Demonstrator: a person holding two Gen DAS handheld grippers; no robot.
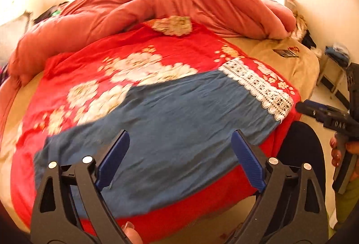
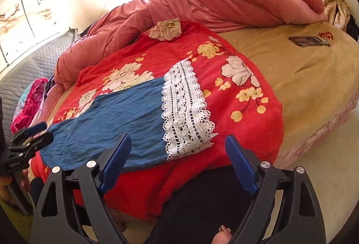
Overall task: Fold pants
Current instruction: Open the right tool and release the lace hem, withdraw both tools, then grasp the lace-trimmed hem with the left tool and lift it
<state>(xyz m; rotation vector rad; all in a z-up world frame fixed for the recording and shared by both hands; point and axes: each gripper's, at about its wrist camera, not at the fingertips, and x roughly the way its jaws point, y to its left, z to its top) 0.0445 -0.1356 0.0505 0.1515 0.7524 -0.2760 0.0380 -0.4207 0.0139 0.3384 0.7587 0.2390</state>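
Blue pants (image 1: 179,123) with a white lace hem (image 1: 258,87) lie flat on a red floral blanket (image 1: 125,57) at the near edge of the bed. They also show in the right wrist view (image 2: 116,123), lace hem (image 2: 186,109) to the right. My left gripper (image 1: 180,143) is open and empty, held just above the middle of the pants. My right gripper (image 2: 178,147) is open and empty, near the pants' front edge below the lace. Each gripper shows in the other's view: the right (image 1: 314,111), the left (image 2: 33,134) by the waist end.
A bunched pink duvet (image 1: 179,4) fills the back of the bed. Tan bedsheet (image 2: 303,78) lies to the right with a small dark packet (image 2: 308,41) on it. Colourful clothes (image 2: 31,105) pile at the left. The person's dark-clothed leg (image 2: 202,199) stands against the bed edge.
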